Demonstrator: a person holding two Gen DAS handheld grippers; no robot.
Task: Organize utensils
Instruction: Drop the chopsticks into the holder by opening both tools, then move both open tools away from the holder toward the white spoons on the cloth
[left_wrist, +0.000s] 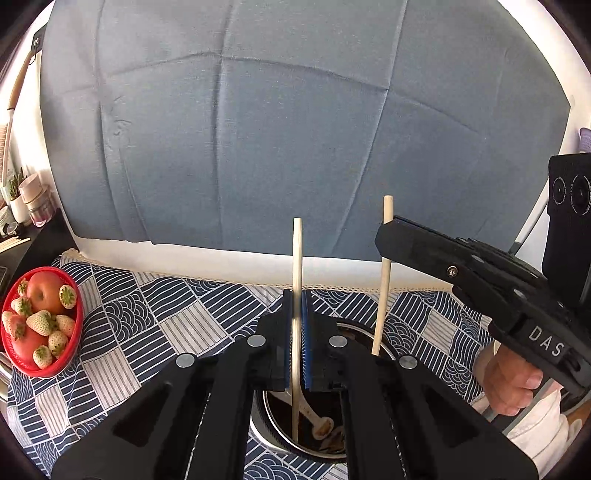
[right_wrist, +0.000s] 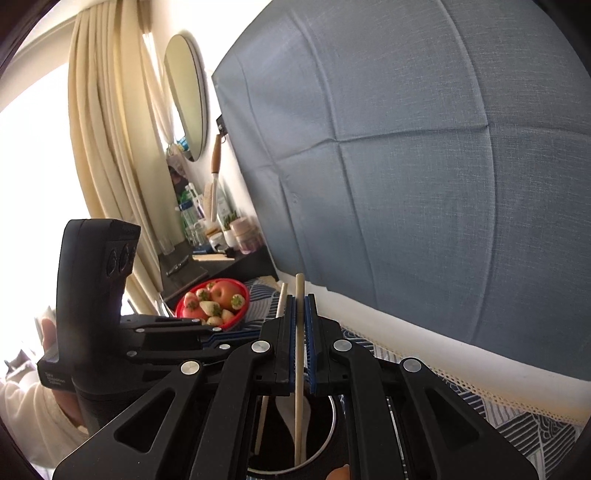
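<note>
While two grippers hang over one dark round holder (left_wrist: 271, 439) at the bottom middle of the frame, each one has a stick in it; the left gripper (left_wrist: 297, 343) has its fingers squeezed tight on one flat pale utensil (left_wrist: 297, 258); the right gripper (right_wrist: 303, 343) has its fingers squeezed tight on one round wooden chopstick (right_wrist: 300, 295); both sticks stand straight up and down, top ends up, bottom ends down inside the holder; one more pale utensil (left_wrist: 320, 424) lies in the holder's bottom; the holder sits on a blue patterned cloth (left_wrist: 147, 321) on the desk; one red bowl (left_wrist: 14, 365) at lower left holds one apple (left_wrist: 44, 291) and many strawberries.
</note>
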